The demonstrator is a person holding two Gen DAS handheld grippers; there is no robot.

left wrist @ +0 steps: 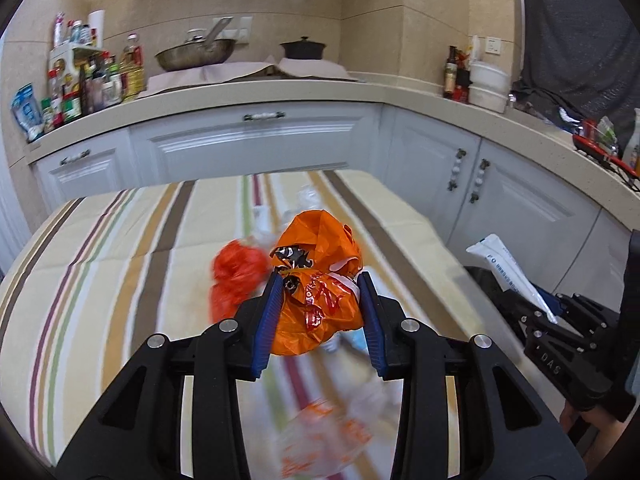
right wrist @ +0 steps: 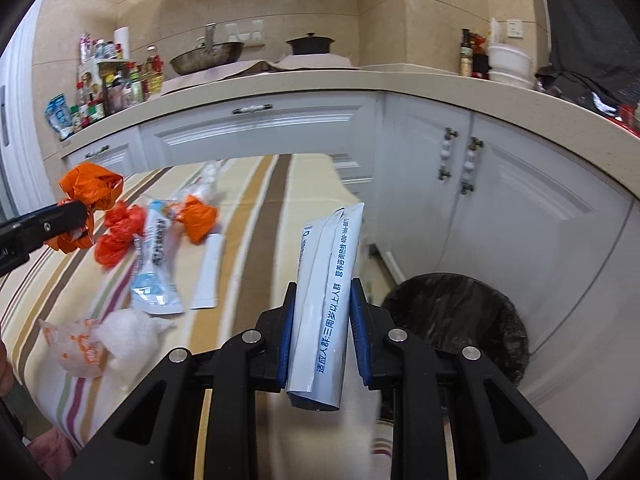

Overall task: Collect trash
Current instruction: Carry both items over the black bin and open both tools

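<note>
Trash's in both grippers: left gripper point(left wrist: 320, 284) is clamped on a crumpled orange bag point(left wrist: 318, 284). Right gripper point(right wrist: 323, 296) pinches a white sachet point(right wrist: 326, 304) beside the black bin point(right wrist: 460, 320).

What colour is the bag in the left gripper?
Orange, with red and white print; the bag shows best in the left wrist view.

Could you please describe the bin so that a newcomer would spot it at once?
Look past the striped table to the floor by the white cabinets. The bin stands there, round and lined with a black bag, the only dark container at floor level.
</note>
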